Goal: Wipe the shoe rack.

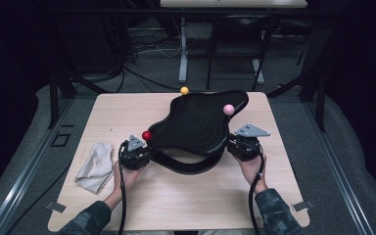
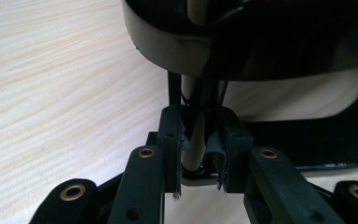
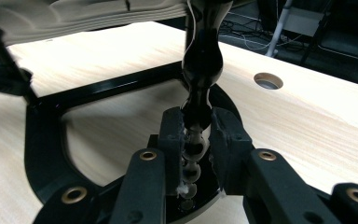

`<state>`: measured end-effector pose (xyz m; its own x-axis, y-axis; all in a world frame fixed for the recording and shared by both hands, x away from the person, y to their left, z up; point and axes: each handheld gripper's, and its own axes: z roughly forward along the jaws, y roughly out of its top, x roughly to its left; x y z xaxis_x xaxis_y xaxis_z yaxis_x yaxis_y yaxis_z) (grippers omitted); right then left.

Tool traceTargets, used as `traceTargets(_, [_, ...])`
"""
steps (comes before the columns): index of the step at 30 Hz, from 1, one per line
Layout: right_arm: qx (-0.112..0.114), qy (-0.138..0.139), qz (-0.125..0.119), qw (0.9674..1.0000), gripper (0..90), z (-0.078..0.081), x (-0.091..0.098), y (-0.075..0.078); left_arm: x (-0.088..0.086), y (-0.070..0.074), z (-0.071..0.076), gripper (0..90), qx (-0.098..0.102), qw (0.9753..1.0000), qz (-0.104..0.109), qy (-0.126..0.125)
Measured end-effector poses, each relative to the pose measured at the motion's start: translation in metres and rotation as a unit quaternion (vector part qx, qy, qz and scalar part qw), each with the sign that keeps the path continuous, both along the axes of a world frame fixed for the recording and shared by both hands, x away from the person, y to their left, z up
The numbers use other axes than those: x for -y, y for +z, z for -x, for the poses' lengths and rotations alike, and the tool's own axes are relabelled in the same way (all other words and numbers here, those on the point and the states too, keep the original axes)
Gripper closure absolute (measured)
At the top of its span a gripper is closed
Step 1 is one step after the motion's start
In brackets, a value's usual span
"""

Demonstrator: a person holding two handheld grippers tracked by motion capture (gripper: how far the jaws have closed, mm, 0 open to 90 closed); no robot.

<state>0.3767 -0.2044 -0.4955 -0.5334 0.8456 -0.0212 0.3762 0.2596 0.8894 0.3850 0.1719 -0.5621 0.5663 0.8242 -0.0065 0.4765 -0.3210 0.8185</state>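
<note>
Two grippers flank my black wavy tray point(image 1: 196, 125) in the high view, left gripper point(image 1: 138, 149) and right gripper point(image 1: 242, 143) at its near corners above the tabletop point(image 1: 176, 205). The left gripper view has my jaws clamped on an upright leg point(image 2: 195, 140) under the tray. In the right gripper view they're clamped on the beaded leg point(image 3: 196, 135), upright on the base frame point(image 3: 46, 154).

Lab: dark curtains, floor cables point(image 1: 147, 49)

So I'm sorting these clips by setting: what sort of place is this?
Probably a lab or recording studio: a light wooden table in a dark curtained space, loose cables on the grey floor, and a white desk leg behind.
</note>
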Motion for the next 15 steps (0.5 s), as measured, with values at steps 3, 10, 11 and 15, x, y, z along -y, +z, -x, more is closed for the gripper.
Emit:
traceTargets(3, [-0.003, -0.001, -0.009, 1.0, 74.5, -0.007, 0.001, 0.0, 0.001, 0.0, 0.006, 74.2, 0.003, 1.0, -0.001, -0.006])
traceTargets(10, [-0.029, 0.002, -0.014, 0.9995, 57.5, 0.001, 0.006, 0.008, -0.004, 0.001, 0.009, 65.9, 0.008, 0.9997, 0.013, -0.018])
traceTargets(11, [-0.031, 0.002, -0.007, 0.9995, 53.3, 0.008, 0.006, 0.011, -0.004, 0.002, 0.008, 62.1, 0.005, 0.9997, 0.015, -0.017])
traceTargets(15, [-0.028, 0.017, -0.007, 0.9994, 41.6, 0.033, 0.01, 0.025, -0.004, 0.002, 0.009, 61.2, 0.011, 0.9995, 0.02, -0.024])
